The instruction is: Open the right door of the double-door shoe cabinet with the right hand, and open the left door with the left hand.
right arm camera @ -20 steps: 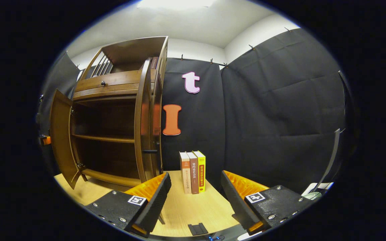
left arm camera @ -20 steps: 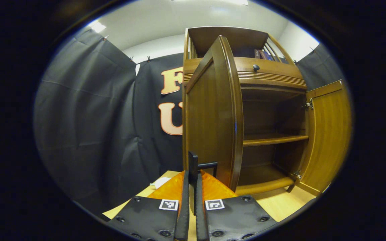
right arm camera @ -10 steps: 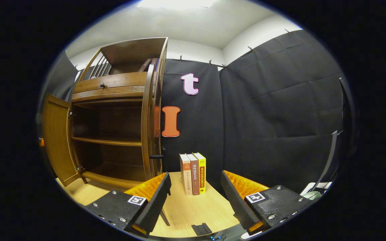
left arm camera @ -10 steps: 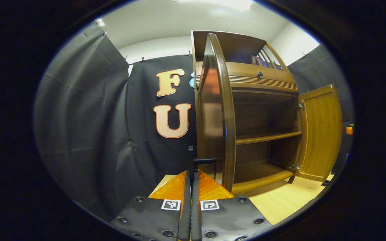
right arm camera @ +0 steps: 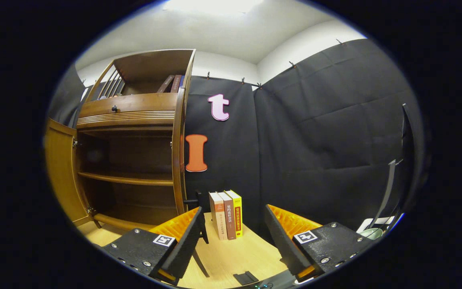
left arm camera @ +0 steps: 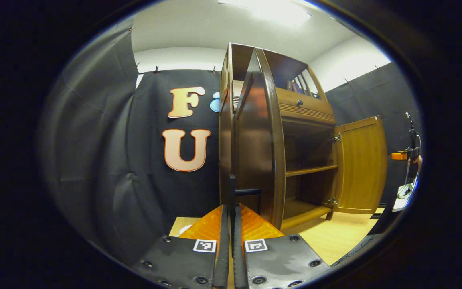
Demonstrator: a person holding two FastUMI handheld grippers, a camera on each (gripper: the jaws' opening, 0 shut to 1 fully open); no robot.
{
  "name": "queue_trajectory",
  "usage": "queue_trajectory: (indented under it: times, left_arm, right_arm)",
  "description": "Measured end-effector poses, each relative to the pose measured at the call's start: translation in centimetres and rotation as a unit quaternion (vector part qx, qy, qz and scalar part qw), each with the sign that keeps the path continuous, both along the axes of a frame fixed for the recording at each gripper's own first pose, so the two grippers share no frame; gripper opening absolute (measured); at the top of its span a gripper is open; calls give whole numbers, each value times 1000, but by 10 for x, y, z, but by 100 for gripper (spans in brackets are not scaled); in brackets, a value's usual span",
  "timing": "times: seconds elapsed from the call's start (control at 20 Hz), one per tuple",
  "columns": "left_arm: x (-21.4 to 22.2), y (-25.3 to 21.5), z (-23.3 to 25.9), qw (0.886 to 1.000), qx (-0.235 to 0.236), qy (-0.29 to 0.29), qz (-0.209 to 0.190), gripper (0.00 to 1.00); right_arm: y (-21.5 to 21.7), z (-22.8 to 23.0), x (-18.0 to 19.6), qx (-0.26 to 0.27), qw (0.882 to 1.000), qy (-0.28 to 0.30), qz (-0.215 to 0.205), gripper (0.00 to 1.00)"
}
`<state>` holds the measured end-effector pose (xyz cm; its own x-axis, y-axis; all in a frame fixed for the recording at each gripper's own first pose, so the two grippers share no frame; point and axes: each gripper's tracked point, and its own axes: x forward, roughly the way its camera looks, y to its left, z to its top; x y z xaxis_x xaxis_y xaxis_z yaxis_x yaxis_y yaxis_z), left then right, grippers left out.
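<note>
In the left gripper view, the left gripper (left arm camera: 231, 208) has its fingers pinched on the left door's handle (left arm camera: 242, 192), the left door (left arm camera: 255, 148) swung wide. In the right gripper view, the right gripper (right arm camera: 233, 228) gapes empty over the table (right arm camera: 231, 257) near three books (right arm camera: 226, 214); the right door (right arm camera: 179, 148) is open edge-on.

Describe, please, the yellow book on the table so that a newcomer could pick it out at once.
Start at the wooden shoe cabinet with both doors open. Just right of it, three books stand upright on the table against the black cloth. The yellow book is the rightmost, brighter than its two neighbours.
</note>
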<state>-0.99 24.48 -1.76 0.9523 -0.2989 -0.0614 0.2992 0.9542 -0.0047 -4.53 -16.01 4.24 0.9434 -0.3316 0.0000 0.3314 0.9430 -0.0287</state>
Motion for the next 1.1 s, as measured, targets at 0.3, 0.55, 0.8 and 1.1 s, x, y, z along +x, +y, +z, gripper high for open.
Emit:
queue_trajectory:
  times: [0.3, 0.55, 0.8, 1.1]
  left_arm:
    - [-61, 8, 19, 999, 7, 7, 51, 10]
    - [-80, -34, 65, 993, -2, -9, 121, 7]
    - [-59, -109, 65, 984, -14, -21, 176, 7]
    - [-48, -173, 43, 976, 50, -40, 208, 46]
  right_arm:
    - [2, 16, 4, -18, 1000, -10, -7, 92]
    - [0, 18, 14, -29, 1000, -11, 3, 92]
    - [-2, 20, 23, -46, 998, -27, 25, 98]
    - [6, 0, 31, -20, 996, -29, 76, 98]
